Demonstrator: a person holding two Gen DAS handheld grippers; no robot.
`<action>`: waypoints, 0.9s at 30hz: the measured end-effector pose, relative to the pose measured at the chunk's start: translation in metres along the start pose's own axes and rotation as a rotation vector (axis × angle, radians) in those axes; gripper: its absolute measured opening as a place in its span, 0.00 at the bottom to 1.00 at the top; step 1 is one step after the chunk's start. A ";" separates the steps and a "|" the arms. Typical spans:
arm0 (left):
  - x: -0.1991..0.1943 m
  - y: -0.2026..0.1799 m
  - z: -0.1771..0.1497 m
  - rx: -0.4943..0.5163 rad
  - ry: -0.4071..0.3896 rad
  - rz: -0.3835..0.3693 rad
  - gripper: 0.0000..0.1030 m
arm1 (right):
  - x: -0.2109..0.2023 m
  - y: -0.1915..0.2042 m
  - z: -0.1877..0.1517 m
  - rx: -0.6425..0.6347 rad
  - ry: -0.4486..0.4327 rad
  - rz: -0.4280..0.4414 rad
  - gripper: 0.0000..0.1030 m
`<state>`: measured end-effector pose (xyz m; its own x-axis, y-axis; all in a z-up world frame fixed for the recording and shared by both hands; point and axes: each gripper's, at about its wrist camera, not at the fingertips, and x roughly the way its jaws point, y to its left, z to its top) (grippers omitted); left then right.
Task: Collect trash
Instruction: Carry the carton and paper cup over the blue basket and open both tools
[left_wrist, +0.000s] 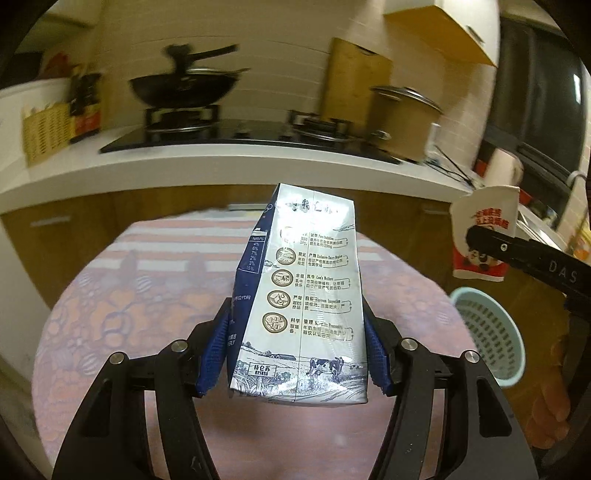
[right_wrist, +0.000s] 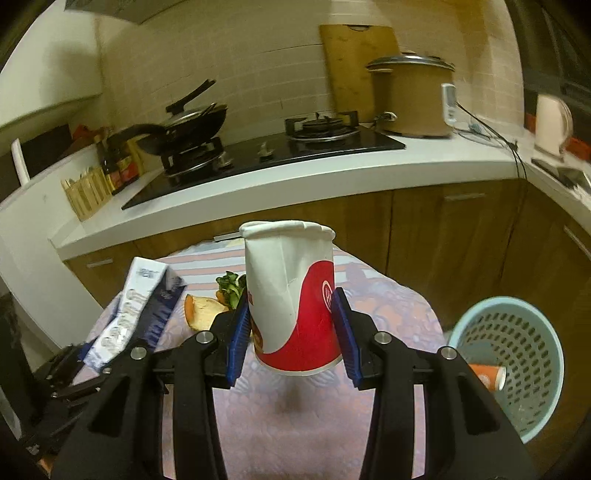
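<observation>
Gripping a milk carton (left_wrist: 301, 295), the left gripper (left_wrist: 299, 354) has both blue pads pressed to the carton's lower sides. Carton upright, lifted clear above the table (left_wrist: 110, 314), which wears a pink patterned cloth.

Right gripper (right_wrist: 293, 328) clamped on a paper cup (right_wrist: 291, 295), red and white, crumpled at the rim, held upright above the same cloth. From the left wrist view the cup (left_wrist: 484, 236) shows at far right, pinched in the right gripper's black finger, above and just beside the basket (left_wrist: 491, 332).

Basket (right_wrist: 517, 365) pale blue, perforated, standing on the floor to the right of the table. An orange cup (right_wrist: 487, 374) lies on its side inside.

On the table, behind the right gripper: an orange peel (right_wrist: 203, 310) and some green leaves (right_wrist: 231, 286), touching or nearly so. Carton (right_wrist: 140, 314) seen tilted at left in this view.

Background: white counter (right_wrist: 295, 181) with black hob (right_wrist: 258, 158), a lidded wok (right_wrist: 184, 125) on the left burner, a rice cooker (right_wrist: 412, 96) at right, a cutting board (right_wrist: 354, 66) leaning on the tiled wall.
</observation>
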<state>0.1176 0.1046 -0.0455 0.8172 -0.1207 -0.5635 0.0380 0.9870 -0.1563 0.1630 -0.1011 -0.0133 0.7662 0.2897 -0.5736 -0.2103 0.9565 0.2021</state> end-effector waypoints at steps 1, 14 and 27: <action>0.001 -0.012 0.001 0.020 -0.001 -0.009 0.59 | -0.006 -0.007 -0.001 0.009 -0.005 -0.001 0.38; 0.008 -0.132 0.004 0.178 0.024 -0.167 0.59 | -0.066 -0.102 -0.018 0.109 -0.060 -0.138 0.38; 0.065 -0.236 -0.013 0.213 0.182 -0.385 0.59 | -0.070 -0.216 -0.061 0.294 0.048 -0.275 0.38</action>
<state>0.1543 -0.1375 -0.0563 0.6071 -0.4797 -0.6335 0.4511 0.8644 -0.2221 0.1180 -0.3256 -0.0648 0.7387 0.0322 -0.6732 0.1868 0.9500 0.2504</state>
